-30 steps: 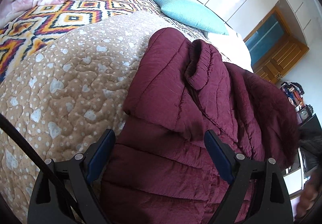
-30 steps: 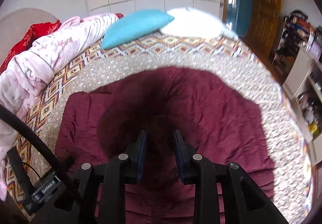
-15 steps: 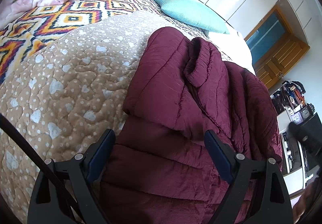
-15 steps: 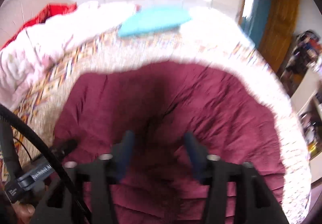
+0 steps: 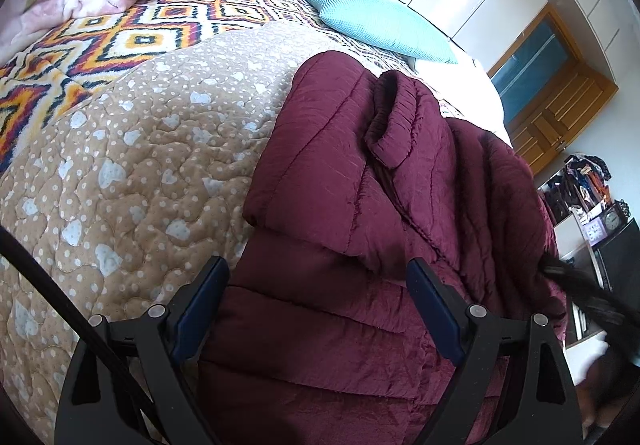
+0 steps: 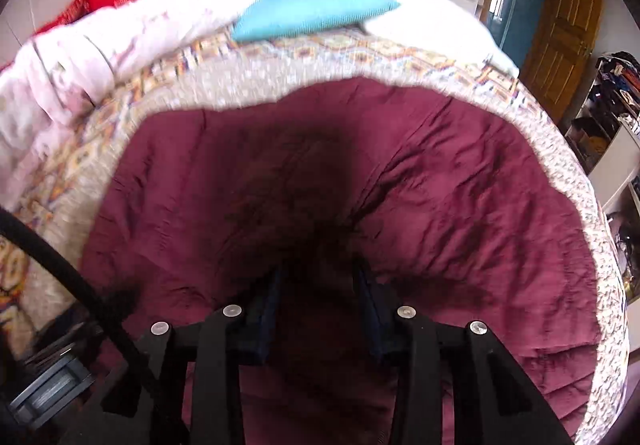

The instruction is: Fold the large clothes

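A large maroon quilted jacket [image 5: 360, 173] lies partly folded on the bed, one sleeve with an elastic cuff [image 5: 394, 117] laid across its body. My left gripper [image 5: 318, 277] is open and empty, hovering just above the jacket's near hem. In the right wrist view the jacket [image 6: 460, 185] spreads wide below the camera. My right gripper [image 6: 318, 273] is close above the fabric with its jaws a moderate gap apart. Dark shadow and blur hide whether fabric sits between the jaws.
The jacket rests on a tan quilted bedspread with pale hearts [image 5: 132, 149] over a patterned blanket [image 5: 132, 33]. A teal pillow [image 5: 380, 25], a white pillow [image 6: 432, 21] and a pink bundled duvet [image 6: 96, 53] lie at the far side. Cluttered shelves [image 5: 588, 197] stand right of the bed.
The left gripper has not moved. The right gripper opened wider half a second ago, then narrowed again while dropping closer to the jacket; the view is motion-blurred.
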